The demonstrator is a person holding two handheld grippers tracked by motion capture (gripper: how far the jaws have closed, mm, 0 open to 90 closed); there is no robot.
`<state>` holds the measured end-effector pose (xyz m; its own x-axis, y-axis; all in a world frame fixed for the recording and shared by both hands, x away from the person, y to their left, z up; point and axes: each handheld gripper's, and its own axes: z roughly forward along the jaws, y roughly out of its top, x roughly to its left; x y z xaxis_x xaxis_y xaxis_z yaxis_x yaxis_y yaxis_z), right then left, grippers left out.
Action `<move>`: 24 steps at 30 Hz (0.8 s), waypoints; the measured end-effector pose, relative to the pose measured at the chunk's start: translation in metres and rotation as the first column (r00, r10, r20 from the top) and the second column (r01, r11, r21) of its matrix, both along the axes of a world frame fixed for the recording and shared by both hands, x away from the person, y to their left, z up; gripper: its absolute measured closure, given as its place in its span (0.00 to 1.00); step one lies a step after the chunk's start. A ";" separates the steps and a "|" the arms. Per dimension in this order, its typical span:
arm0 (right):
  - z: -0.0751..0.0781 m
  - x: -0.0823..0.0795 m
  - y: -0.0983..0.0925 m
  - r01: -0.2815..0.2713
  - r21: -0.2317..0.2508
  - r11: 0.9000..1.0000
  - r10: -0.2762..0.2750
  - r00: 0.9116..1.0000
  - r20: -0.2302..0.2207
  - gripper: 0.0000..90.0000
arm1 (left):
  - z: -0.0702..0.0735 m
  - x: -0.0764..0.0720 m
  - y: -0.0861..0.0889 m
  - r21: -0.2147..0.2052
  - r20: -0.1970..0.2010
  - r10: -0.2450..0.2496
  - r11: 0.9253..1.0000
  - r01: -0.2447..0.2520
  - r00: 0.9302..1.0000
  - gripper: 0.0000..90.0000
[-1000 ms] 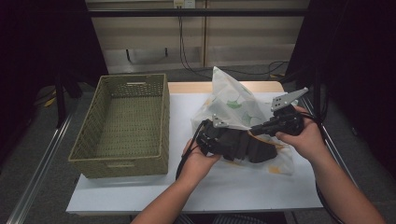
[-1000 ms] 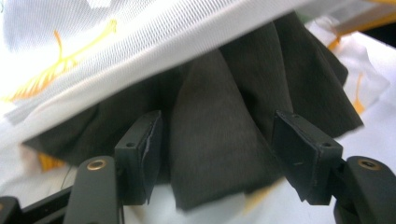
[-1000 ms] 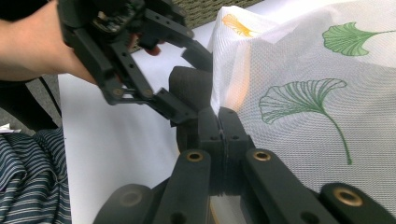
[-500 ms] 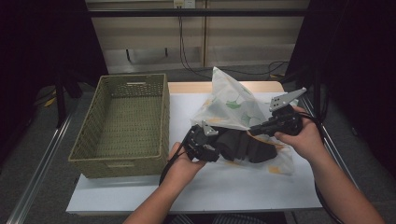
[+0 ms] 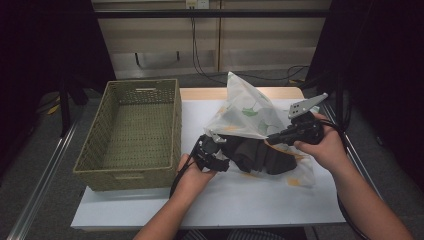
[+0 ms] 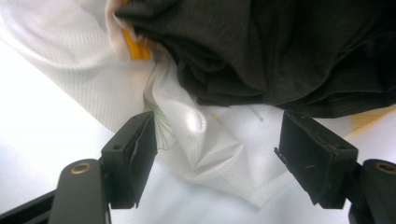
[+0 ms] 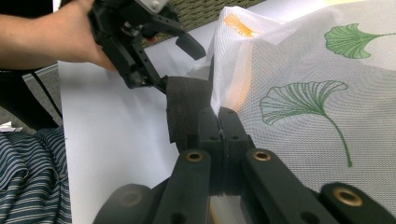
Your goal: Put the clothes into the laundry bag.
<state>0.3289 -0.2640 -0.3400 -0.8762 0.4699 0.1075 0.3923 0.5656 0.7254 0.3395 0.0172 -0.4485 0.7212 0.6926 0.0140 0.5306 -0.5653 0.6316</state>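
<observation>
Jaws pressed together, the right claw (image 7: pixel 219 122) pinches the mesh bag (image 5: pixel 250 112) by its fabric. Left claw (image 6: pixel 215 154) gapes wide beside the bag's corner, dark cloth (image 6: pixel 289 51) just beyond it. Wicker basket (image 5: pixel 132 132) sits farther off on the desk (image 5: pixel 260 200).

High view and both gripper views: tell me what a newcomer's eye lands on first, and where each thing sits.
First comes the white mesh bag printed with green leaves, peaked near the middle of the white table, with dark cloth spilling from its near side. The right gripper is shut on the bag's edge, while the left gripper stands open just before the cloth. A woven basket sits at the table's left.
</observation>
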 end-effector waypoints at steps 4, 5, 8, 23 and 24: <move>0.000 0.000 -0.001 0.000 0.000 1.000 0.000 1.000 0.000 1.00 | -0.004 0.002 -0.001 0.008 -0.001 0.004 1.000 -0.004 1.000 0.31; 0.000 0.000 -0.001 0.000 0.000 1.000 0.000 1.000 0.000 1.00 | -0.005 0.002 -0.001 -0.001 0.002 0.004 1.000 -0.004 1.000 0.31; 0.000 0.000 0.000 0.001 -0.001 1.000 -0.001 1.000 -0.002 1.00 | -0.008 0.005 0.000 -0.008 -0.008 0.016 1.000 -0.016 1.000 0.31; -0.001 0.001 0.001 -0.004 0.005 1.000 0.004 1.000 -0.004 1.00 | -0.020 0.014 0.001 0.023 -0.052 0.044 0.999 -0.043 0.998 0.36; -0.001 0.001 0.001 -0.003 0.003 1.000 0.003 1.000 -0.005 1.00 | -0.020 0.014 0.001 0.024 -0.047 0.047 0.999 -0.046 0.998 0.38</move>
